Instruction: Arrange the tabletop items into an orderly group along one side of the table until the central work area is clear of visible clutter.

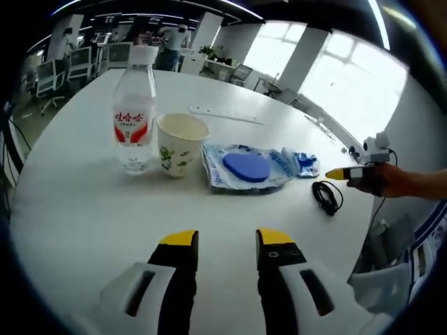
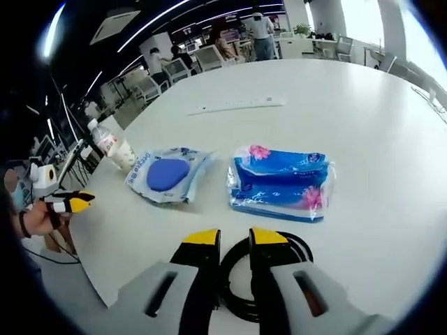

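the right gripper (image 2: 234,241) hangs just over the coiled black cable (image 2: 279,276), its jaws parted by a narrow gap with a strand of the coil showing between them; whether they have closed on it i cannot tell. the cable lies near the table's (image 2: 363,105) edge closest to that gripper. the left gripper (image 1: 227,244) is low over a bare stretch of table at its own near edge, jaws apart and holding nothing.

just beyond the cable sits the blue tissue pack (image 2: 281,183), and beside it the clear pouch with a blue disc (image 2: 167,174). further along, toward the far side from the right gripper, stand the paper cup (image 1: 180,144) and the water bottle (image 1: 135,118), side by side and upright. these four already form a rough row; the cable looks like the odd one out, so the step in hand seems to be taking it up to join them.

the next move likely calls for a firm pinch on several loops at once, since a loose coil may unravel and trail. a long flat white strip (image 2: 237,105) lies well apart, deep on the table. there is wide open surface beyond the row and little room behind the cable before the edge.
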Motion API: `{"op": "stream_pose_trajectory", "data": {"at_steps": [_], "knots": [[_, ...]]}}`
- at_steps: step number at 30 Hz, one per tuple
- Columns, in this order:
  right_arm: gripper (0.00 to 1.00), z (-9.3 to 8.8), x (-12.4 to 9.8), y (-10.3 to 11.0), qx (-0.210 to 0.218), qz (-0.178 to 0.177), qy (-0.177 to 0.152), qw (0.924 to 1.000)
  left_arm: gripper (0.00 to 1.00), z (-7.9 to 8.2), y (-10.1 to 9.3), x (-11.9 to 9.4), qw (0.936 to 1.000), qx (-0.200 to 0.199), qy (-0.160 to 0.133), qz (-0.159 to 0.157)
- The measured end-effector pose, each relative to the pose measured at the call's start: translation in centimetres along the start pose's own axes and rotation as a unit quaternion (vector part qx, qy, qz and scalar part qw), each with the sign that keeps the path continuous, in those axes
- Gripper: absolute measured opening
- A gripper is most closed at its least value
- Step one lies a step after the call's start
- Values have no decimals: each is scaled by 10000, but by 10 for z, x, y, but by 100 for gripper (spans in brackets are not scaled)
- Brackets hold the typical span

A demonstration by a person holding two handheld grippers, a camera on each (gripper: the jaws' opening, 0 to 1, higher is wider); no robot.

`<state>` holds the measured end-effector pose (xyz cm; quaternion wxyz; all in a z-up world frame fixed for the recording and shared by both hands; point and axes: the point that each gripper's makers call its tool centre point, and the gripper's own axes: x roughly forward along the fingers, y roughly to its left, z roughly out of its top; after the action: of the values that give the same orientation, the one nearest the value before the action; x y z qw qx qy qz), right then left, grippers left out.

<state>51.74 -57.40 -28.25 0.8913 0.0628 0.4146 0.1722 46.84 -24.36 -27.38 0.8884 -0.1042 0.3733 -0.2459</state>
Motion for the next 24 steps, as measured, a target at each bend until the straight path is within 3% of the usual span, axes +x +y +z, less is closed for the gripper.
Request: {"op": "stream_pose_trajectory", "data": {"at_steps": [11, 24], "knots": [[14, 13, -6, -39, 75, -409, -82, 9991, 32, -1, -4, -9, 9999, 124, -20, -24], [14, 26, -14, -69, 10, -785, -59, 9969, 32, -3, -8, -19, 9998, 182, -17, -28]]}}
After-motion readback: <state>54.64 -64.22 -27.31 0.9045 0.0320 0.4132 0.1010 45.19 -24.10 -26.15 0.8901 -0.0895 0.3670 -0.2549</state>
